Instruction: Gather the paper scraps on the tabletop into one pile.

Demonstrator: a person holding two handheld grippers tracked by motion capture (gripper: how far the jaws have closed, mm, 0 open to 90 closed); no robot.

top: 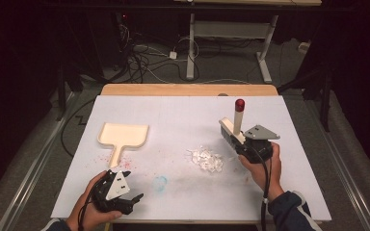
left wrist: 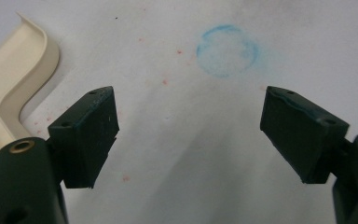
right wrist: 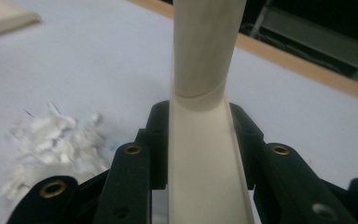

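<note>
A hand brush (top: 238, 121) with a cream handle and red tip stands tilted over the right part of the white table, its dark bristle head (top: 227, 133) pointing left. My right gripper (top: 244, 144) is shut on its handle. In the right gripper view the handle (right wrist: 205, 70) rises between the jaws of that gripper (right wrist: 201, 122). A pile of white scraps (top: 206, 159) (right wrist: 51, 144) lies left of the brush. A cream dustpan (top: 124, 134) (left wrist: 9, 88) lies flat at the left. My left gripper (top: 131, 199) (left wrist: 191, 135) is open near the front edge, holding nothing.
A blue ring stain (top: 160, 183) (left wrist: 227, 50) and red speckles mark the white sheet between the dustpan and the scraps. The table's wooden edge (top: 188, 89) runs along the back. Beyond it are cables (top: 139, 57) on the floor and a desk frame (top: 231, 33).
</note>
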